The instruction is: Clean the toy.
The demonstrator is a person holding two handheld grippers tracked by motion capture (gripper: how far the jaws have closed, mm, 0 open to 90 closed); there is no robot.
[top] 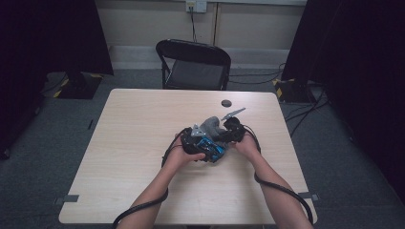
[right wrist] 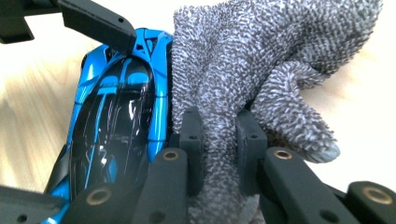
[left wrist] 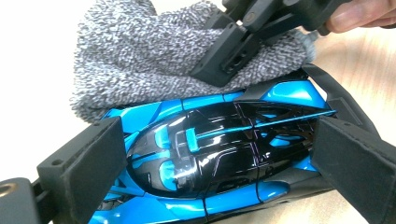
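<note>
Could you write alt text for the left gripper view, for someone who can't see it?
A glossy blue and black toy car sits clamped between the left gripper's two black padded jaws. Behind it, the right gripper pinches a fuzzy grey knitted cloth against the car's far side, over a pale wooden table.

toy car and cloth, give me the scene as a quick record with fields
work in hand: wiping a toy car with a cloth
toy car: blue and black, glossy, held over the table
left gripper: jaws clamp the car at its two ends
cloth: grey, knobbly knit, pressed against the car's side
right gripper: jaws pinch a fold of the cloth
table: light wood
other item: small dark round object on the table's far side, kind unclear
background: black folding chair behind the table
</note>
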